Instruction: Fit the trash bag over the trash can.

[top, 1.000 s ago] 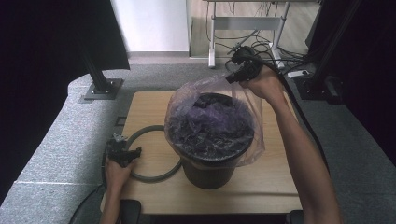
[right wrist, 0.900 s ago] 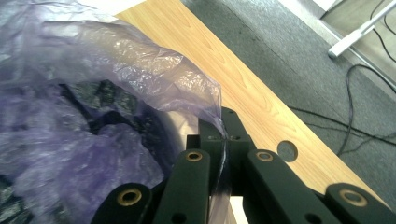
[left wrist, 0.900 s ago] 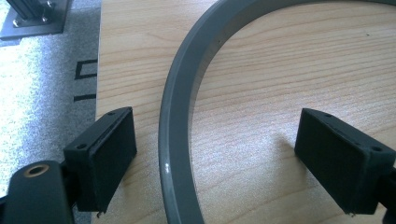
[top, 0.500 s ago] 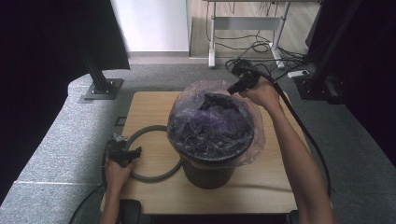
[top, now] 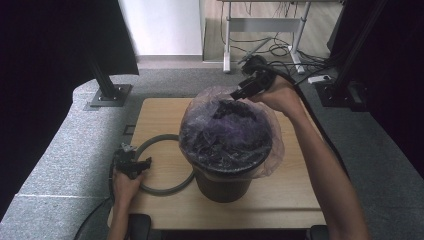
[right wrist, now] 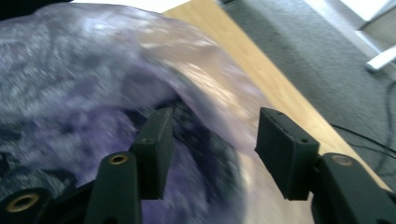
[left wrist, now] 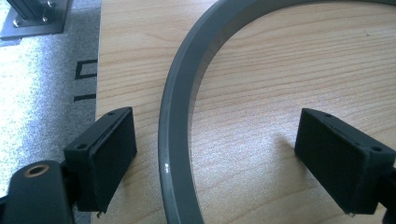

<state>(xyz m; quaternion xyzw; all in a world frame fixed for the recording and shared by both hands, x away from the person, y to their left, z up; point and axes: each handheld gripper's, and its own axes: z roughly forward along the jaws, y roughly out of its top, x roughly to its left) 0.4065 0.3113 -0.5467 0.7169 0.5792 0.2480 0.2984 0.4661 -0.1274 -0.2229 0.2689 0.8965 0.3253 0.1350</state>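
On the light wooden table (top: pixel 160 117), the dark round bin (top: pixel 222 182) lined with a translucent purple plastic bag (top: pixel 225 132) stands beside the grey plastic ring (left wrist: pixel 175 140), which the left gripper (left wrist: pixel 219 161) straddles unclenched, while the right gripper (right wrist: pixel 212 144), jaws just opening with bag film between them, hovers at the bin's far rim.

I see a wooden table (top: pixel 160 120) with light, pale boards. A dark bin (top: pixel 222 182) stands on it, a bit right of the middle and toward the near edge. A grey ring (top: pixel 165 187) lies flat on the wood just left of the bin. The table sits on a grey carpet floor (top: pixel 65 150).
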